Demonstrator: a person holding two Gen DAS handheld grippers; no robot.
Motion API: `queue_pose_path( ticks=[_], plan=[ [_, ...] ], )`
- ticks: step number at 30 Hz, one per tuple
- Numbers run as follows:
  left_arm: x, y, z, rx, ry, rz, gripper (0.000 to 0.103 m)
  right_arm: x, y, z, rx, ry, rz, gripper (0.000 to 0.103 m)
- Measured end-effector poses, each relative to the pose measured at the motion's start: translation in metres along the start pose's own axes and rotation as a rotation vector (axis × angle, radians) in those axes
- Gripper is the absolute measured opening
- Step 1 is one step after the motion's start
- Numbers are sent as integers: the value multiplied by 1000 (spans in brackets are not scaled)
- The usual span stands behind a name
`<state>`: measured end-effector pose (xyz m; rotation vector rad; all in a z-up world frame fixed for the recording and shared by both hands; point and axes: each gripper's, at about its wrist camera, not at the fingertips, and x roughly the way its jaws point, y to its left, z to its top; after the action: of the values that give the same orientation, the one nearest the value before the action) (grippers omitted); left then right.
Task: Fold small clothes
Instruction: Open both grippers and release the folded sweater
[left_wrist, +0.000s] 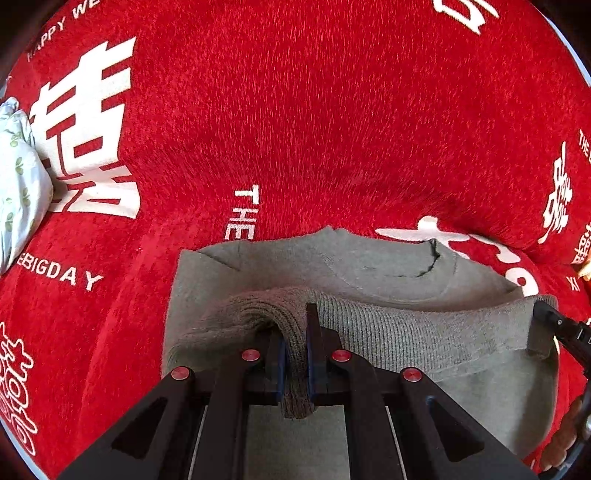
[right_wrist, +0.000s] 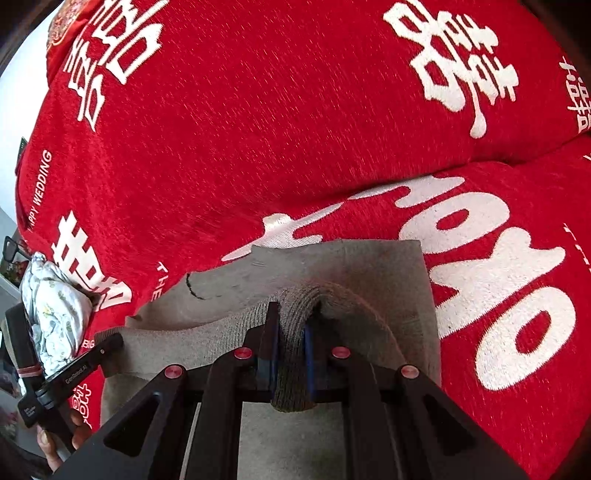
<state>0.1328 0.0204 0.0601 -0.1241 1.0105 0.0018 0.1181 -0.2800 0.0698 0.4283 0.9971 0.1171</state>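
Observation:
A small grey-green sweater (left_wrist: 369, 269) lies on the red cover, its neckline (left_wrist: 428, 266) towards the far side. My left gripper (left_wrist: 295, 325) is shut on the ribbed hem (left_wrist: 406, 339) at the sweater's left corner, and the knit bunches up between the blue pads. My right gripper (right_wrist: 291, 321) is shut on the same ribbed hem (right_wrist: 229, 332) at the right corner of the sweater (right_wrist: 369, 266). The hem is lifted and carried over the garment's body. The right gripper's tip (left_wrist: 554, 321) shows at the right edge of the left wrist view. The left gripper (right_wrist: 107, 343) shows at the left of the right wrist view.
The red plush cover (left_wrist: 314, 110) with white characters and lettering spreads all around, and a red cushion (right_wrist: 277, 110) rises behind the sweater. A bundled white floral cloth (left_wrist: 18, 177) lies at the far left, also the white floral cloth (right_wrist: 55, 314). A person's fingers (right_wrist: 48, 443) hold the left tool.

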Motion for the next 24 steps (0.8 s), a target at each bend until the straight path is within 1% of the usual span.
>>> queue_pose_path(
  ticks=[9, 14, 16, 17, 18, 19, 20, 21, 22, 23, 24],
  plan=[
    [24, 5, -2, -10, 39, -1, 9, 17, -7, 2, 12, 28, -11, 12],
    [35, 11, 0, -43, 65, -25, 9, 26, -9, 4, 21, 52, -23, 13],
    [38, 14, 1, -57, 82, -39, 9, 29, -10, 5, 26, 69, -22, 15],
    [41, 16, 2, -65, 97, -49, 13, 30, -11, 7, 37, 72, -13, 17],
    [43, 18, 4, -76, 116, -64, 22, 30, -12, 8, 49, 75, 2, 23],
    [44, 21, 6, -94, 131, -87, 57, 29, -13, 10, 63, 76, 25, 32],
    [43, 24, 7, -110, 129, -106, 88, 28, -13, 11, 72, 73, 42, 37],
    [39, 28, 8, -139, 105, -111, 95, 27, -12, 12, 74, 68, 45, 53],
    [34, 31, 10, -160, 79, -97, 96, 23, -11, 13, 72, 53, 35, 76],
    [32, 33, 12, -164, 78, -98, 96, 18, -9, 14, 65, 20, 18, 84],
    [31, 34, 14, -169, 82, -112, 96, 11, -8, 15, 58, -20, 4, 87]
  ],
)
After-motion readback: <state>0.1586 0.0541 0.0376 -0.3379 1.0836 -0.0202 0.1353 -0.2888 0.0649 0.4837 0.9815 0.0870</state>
